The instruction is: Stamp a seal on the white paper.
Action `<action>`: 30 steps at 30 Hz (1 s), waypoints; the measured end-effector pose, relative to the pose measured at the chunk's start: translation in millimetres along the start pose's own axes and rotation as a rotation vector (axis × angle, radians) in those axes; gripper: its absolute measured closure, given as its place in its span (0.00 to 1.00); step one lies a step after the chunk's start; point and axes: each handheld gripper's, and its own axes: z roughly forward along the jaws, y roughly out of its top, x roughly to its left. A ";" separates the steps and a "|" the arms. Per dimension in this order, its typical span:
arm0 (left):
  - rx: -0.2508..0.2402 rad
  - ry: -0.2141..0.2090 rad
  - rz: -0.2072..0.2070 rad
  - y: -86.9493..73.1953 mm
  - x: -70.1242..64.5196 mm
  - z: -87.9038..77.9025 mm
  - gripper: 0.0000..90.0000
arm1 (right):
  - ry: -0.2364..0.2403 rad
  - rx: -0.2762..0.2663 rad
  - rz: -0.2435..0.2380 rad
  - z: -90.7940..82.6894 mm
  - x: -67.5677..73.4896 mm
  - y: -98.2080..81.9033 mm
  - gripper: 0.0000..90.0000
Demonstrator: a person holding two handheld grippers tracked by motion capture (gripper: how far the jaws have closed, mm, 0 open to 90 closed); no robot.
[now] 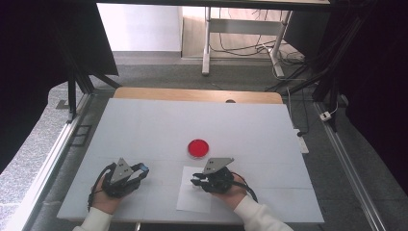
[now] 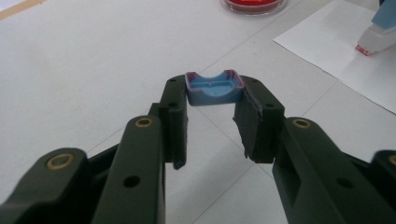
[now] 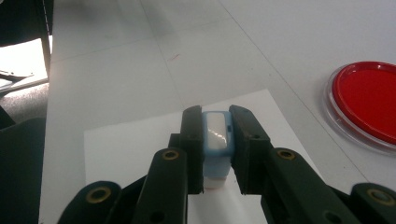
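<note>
Left claw (image 2: pixel 212 109) is clamped on a small blue plastic cap (image 2: pixel 214 88) with reddish rims, held at the jaw tips just above the white table (image 1: pixel 144 130). Right claw (image 3: pixel 216 140) pinches a light-blue, white-faced stamp-like block (image 3: pixel 217 140) upright over a white paper sheet (image 3: pixel 135 140). Beyond sits a round clear dish of red ink (image 1: pixel 197 147).
</note>
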 end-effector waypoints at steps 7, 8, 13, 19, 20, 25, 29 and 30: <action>0.001 -0.002 0.001 0.0 -0.1 0.0 0.72 | 0.001 0.002 -0.001 0.1 0.1 0.0 0.84; 0.001 -0.003 0.001 0.0 0.0 0.0 0.72 | 0.001 0.002 -0.001 0.1 0.2 0.0 0.84; 0.001 -0.002 0.001 0.1 -0.4 0.1 0.72 | 0.007 0.009 0.000 0.0 -0.7 0.2 0.84; 0.001 -0.001 0.001 0.2 -1.0 0.1 0.72 | 0.006 0.026 -0.002 1.9 -0.7 0.0 0.84; 0.001 -0.002 0.001 0.1 -0.9 0.2 0.72 | 0.004 0.031 -0.007 2.3 -0.1 0.0 0.84; 0.002 -0.001 0.000 0.0 -0.9 0.5 0.72 | 0.003 0.036 -0.002 3.1 -0.2 -0.1 0.84; 0.002 -0.001 0.000 0.4 -1.6 0.6 0.72 | 0.006 0.049 -0.005 3.9 -0.8 1.2 0.84; 0.002 -0.001 0.001 0.5 -1.8 0.6 0.72 | 0.003 0.050 -0.008 4.0 -0.4 1.1 0.84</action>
